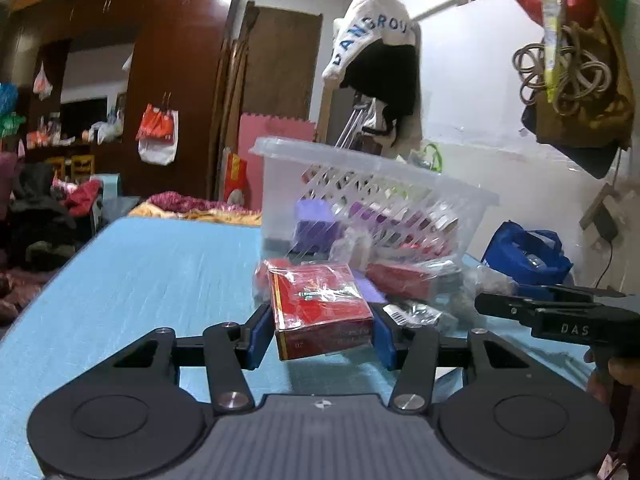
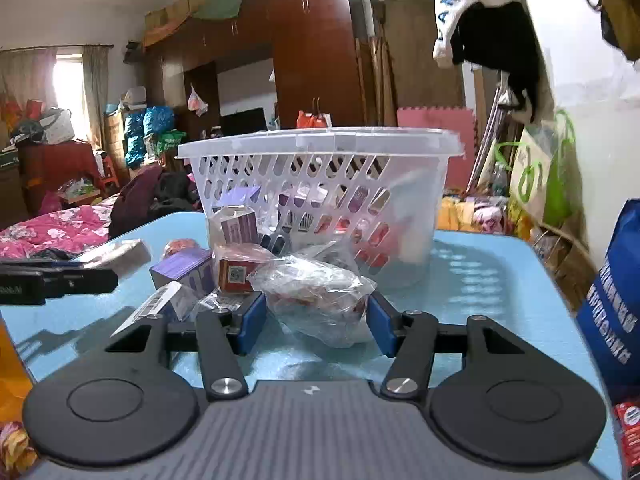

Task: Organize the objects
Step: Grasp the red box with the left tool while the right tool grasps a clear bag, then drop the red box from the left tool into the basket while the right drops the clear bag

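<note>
On the blue tabletop: a clear slatted basket (image 2: pixel 320 184) stands at the far side, with a loose heap of small boxes and wrapped packets spread on the table (image 1: pixel 140 280) in front of it.

Left gripper (image 1: pixel 320 330): its blue pads sit against both sides of a red box (image 1: pixel 320 312) wrapped in clear film; the box looks tilted and raised off the surface, so it reads as clamped and carried.

Right gripper (image 2: pixel 316 320): the jaws flank a crumpled clear plastic bag (image 2: pixel 316 296) with something reddish inside; the pads appear to touch the bag, but whether they press it firmly cannot be told from this view.

Still on the table: a purple box (image 2: pixel 186 272), an orange-red box with a printed code (image 2: pixel 236 276) and other wrapped packets lie just beside the bag, near the basket's foot.

Already in the basket: purple and red packages show through the slats.

Step in hand: judged from the layout, items are being gathered into the basket, one per gripper, with several left to go.

Next move: likely a lift high enough to clear the basket's rim, then a release over its open top; the soft bag may sag or slip, and the two grippers work close together, so spacing matters.

Off to the right: a blue bag (image 2: pixel 616 292) with white lettering sits at the table's edge.
</note>
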A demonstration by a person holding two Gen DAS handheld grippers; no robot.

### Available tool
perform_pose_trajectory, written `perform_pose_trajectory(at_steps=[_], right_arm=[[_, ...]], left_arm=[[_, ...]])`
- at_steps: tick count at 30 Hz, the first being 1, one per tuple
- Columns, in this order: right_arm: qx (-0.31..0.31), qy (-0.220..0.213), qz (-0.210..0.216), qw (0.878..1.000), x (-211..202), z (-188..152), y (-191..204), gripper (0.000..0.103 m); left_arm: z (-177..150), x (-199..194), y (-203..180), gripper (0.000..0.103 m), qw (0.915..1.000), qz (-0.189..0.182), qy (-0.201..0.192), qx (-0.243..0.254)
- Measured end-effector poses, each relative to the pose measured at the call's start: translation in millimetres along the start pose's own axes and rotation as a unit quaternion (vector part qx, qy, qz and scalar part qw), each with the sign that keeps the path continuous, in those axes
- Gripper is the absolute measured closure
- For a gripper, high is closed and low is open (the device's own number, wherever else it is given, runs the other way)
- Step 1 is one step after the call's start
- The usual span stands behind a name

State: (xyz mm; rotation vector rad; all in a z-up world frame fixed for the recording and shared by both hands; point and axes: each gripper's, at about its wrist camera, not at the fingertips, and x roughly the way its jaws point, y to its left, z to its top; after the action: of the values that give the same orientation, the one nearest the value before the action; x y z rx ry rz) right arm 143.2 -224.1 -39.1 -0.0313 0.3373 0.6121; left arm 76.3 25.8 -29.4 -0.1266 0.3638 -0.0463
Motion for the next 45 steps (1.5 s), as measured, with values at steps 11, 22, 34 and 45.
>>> perform_pose_trajectory(at_steps=[11,22,34,45], right_arm=[[-0.015,-0.017,-0.004,1.000,-20.2,16.9,12.8,0.044],[-0.049,-0.066,0.013,0.997,-30.4,78.3,28.4,0.044],[-0.074,-0.020,-0.032,0.997,78.7,139.1,1.4,0.015],[-0.058,-0.017,0.011,0.998,2.9,75.4,-3.8,0.000]], left_arm=[[7.2,-11.0,-1.4,0.048,0.9999,-0.011,-0.006,-0.004],[94.7,-12.7,-14.8,0.048,0.9942,-0.065,-0.086,-0.003],[162.8,111.4,-25.7,0.020,0.9993,0.014,-0.033,0.011],[83.3,20.7,-35.6,0.017,0.9988,-0.030,-0.034,0.020]])
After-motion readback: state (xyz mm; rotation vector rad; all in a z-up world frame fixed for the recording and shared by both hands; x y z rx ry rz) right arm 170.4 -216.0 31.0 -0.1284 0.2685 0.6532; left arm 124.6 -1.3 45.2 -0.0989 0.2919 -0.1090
